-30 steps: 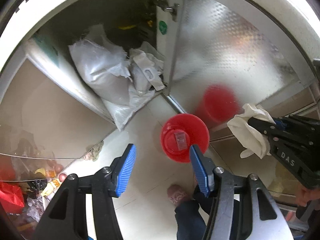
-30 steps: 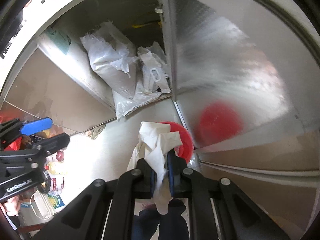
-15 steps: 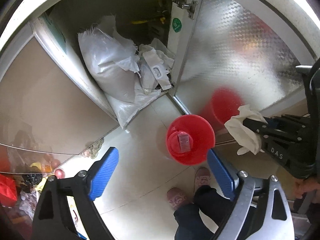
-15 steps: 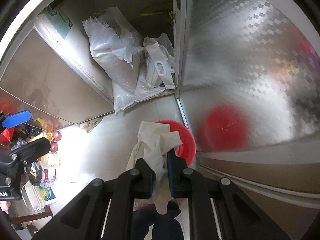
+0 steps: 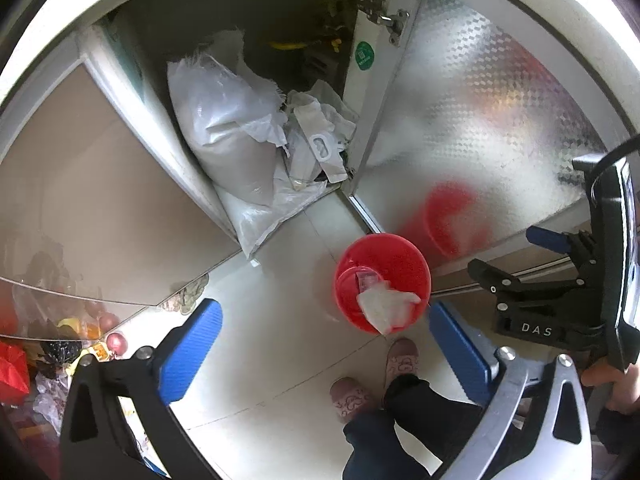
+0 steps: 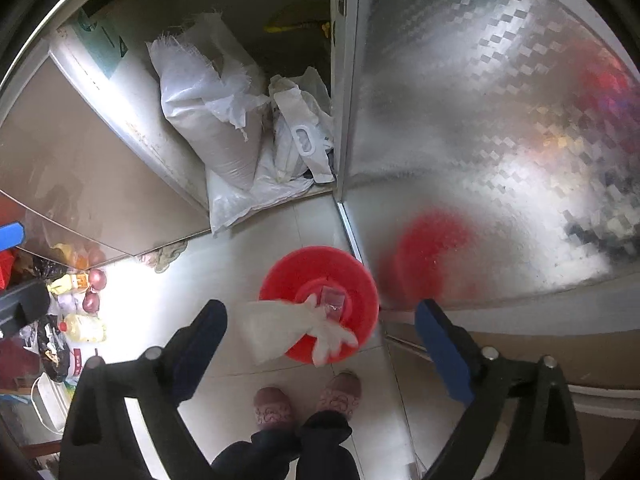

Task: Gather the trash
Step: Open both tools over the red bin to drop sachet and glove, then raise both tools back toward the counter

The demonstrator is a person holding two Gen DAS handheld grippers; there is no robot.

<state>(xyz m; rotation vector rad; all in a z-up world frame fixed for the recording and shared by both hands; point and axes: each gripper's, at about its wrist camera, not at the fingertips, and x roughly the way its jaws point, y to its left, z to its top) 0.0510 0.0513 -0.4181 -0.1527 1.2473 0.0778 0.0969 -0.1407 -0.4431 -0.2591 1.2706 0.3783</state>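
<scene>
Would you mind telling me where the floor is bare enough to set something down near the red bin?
The pale tile floor is bare between the red bin, the white sacks spilling from the open cabinet and the person's slippers. It is crowded at the left edge, where bottles and bags pile up, and inside the cabinet.

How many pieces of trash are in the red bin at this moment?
2: a small clear wrapper at the bottom of the red bin, and a white tissue over its near rim, below the open right gripper. More may lie hidden underneath.
</scene>
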